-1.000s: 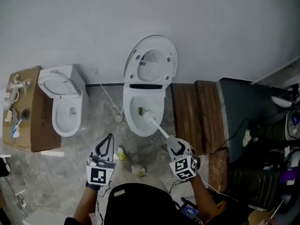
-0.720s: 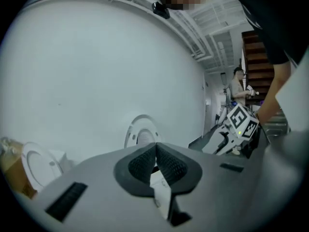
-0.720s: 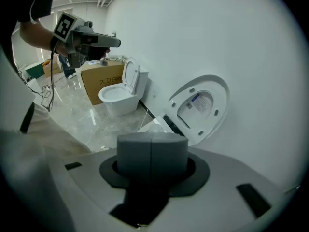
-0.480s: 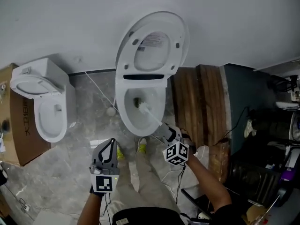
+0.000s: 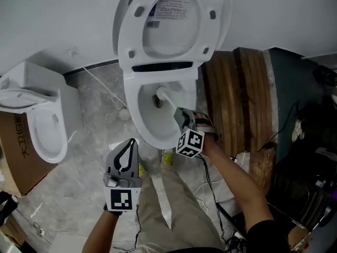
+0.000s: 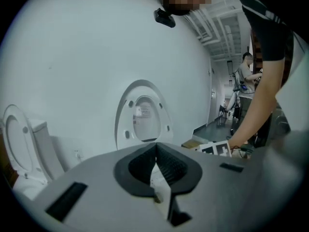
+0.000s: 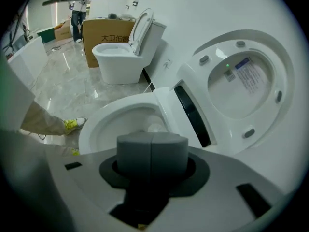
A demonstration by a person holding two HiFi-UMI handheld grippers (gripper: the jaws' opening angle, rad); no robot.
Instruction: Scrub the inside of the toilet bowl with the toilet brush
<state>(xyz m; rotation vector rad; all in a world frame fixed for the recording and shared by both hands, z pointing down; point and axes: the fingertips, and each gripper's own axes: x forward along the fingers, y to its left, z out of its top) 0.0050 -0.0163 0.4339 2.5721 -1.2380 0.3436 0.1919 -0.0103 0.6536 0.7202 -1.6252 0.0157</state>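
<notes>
White toilet brush (image 5: 167,99) clamped in outstretched right tool (image 5: 181,115) over bowl (image 5: 136,121); left tool (image 5: 130,143) closed, empty.

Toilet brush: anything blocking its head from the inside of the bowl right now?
Nothing visible does. The seat and lid are raised, the bowl is open, and the toilet brush, held by the right gripper, has its head down inside it. The left gripper hangs outside the rim.

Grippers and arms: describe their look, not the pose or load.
Left gripper: grey shell, black-lined jaws tapering to a point, a cube with black-and-white square markers at the rear. Right gripper: same grey build and cube. The right arm has a short black sleeve; none shows on the left forearm.
</notes>
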